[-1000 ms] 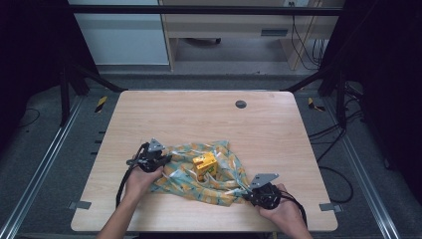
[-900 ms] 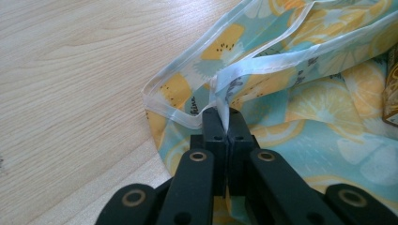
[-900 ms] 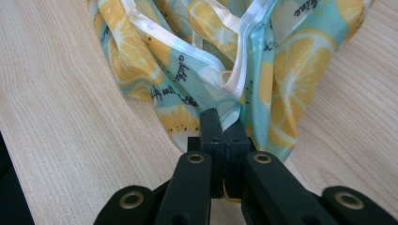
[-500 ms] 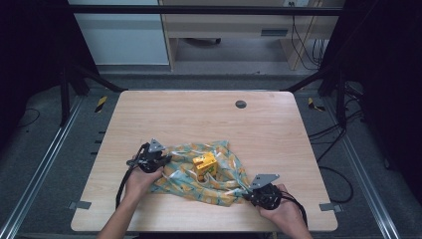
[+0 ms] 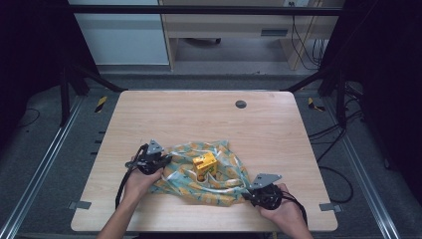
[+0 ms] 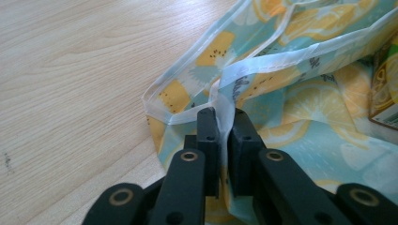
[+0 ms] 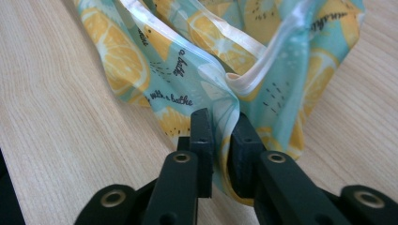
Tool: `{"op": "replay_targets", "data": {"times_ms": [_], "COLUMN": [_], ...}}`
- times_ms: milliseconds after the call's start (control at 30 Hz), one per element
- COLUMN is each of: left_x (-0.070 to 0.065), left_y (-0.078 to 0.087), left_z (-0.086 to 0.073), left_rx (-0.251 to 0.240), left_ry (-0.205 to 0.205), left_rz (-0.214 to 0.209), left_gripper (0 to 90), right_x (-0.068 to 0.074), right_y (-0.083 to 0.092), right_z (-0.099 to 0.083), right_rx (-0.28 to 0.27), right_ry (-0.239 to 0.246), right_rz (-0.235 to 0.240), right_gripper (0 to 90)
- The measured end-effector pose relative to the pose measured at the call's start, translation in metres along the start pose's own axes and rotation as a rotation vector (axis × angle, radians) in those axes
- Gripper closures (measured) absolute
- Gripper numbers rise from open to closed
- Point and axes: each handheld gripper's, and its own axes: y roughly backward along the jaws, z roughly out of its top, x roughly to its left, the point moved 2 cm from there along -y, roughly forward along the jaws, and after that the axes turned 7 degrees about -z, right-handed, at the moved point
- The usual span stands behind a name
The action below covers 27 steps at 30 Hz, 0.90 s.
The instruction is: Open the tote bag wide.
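Observation:
A teal cloth with orange-slice print (image 5: 219, 179) lies crumpled on the near half of the wooden table (image 5: 199, 119), with a small yellow box (image 5: 205, 163) resting on its middle. My left gripper (image 5: 160, 162) is shut on the cloth's left corner; the white hem (image 6: 225, 101) is pinched between the jaws of the left gripper (image 6: 224, 123). My right gripper (image 5: 251, 195) is shut on the cloth's near right corner, and in its own view the printed cloth (image 7: 187, 61) rises from between the jaws of the right gripper (image 7: 220, 125). A corner of the box (image 6: 385, 89) shows at the right of the left gripper view.
A round dark grommet (image 5: 241, 104) sits in the table's far middle. Black frame legs and cables stand around the table on the grey floor. A cabinet and a desk stand beyond the far edge.

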Motion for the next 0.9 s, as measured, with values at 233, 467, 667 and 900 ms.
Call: {"op": "replay_targets", "data": {"times_ms": [233,467,667,900], "left_x": [-0.006,-0.013,-0.022,-0.021], "left_y": [0.003,0.009,0.029,0.061], "left_z": [0.003,0.006,0.013,0.013], "left_rx": [-0.025,-0.051,-0.133,-0.187], "left_ry": [-0.017,-0.036,-0.045,-0.03], "left_rz": [0.006,0.025,0.021,0.048], "left_gripper": [76.8,62.5,40.2,22.0], "right_x": [0.002,0.005,0.007,-0.015], "right_y": [0.003,0.006,0.022,0.052], "right_z": [0.005,0.011,0.026,0.029], "right_rx": [-0.043,-0.091,-0.208,-0.336], "right_ry": [0.005,0.008,-0.001,-0.083], "right_rz": [-0.015,-0.037,-0.05,-0.136], "right_gripper": [69.4,47.4,21.6,9.0]}}
